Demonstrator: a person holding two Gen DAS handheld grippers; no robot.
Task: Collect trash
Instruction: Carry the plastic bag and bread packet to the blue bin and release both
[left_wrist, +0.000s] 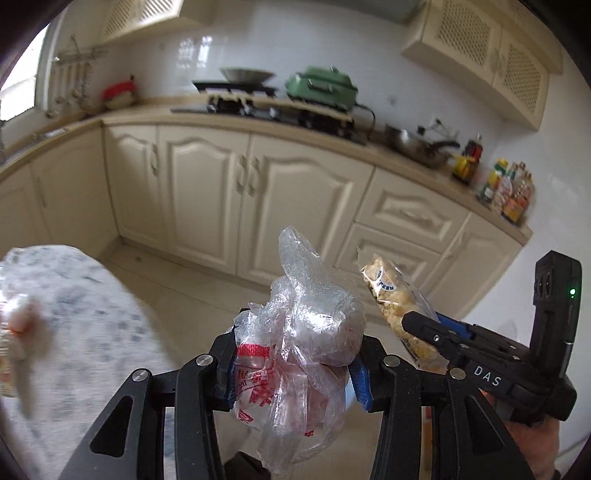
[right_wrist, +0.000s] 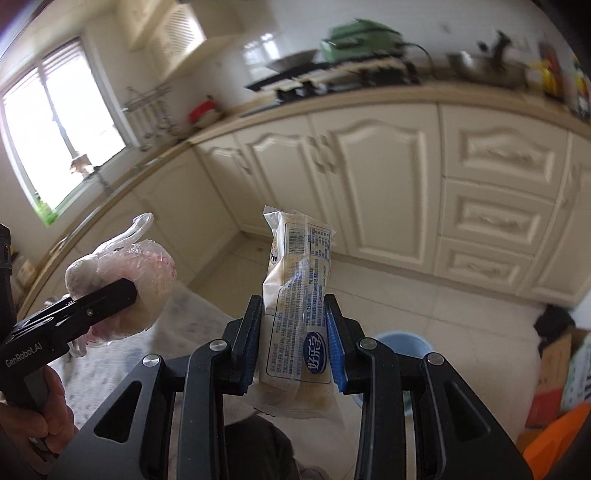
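Right wrist: blue bin (right_wrist: 402, 341) on floor behind gripper (right_wrist: 295, 347) w/ wrapper (right_wrist: 299, 295).

My left gripper (left_wrist: 291, 363) is matte black, its linkage arms pinned with round silver screws, and its fingers (left_wrist: 359, 382) carry ribbed blue pads. My right gripper (right_wrist: 293, 345) is built the same: black arms, silver pivots, blue ridged pads. From the left camera I read white "DAS" lettering on the right unit's body, with a small green light on its upright handle. The left unit's side reads "GenRobot.AI". Bare skin shows on my left hand (right_wrist: 51, 417).
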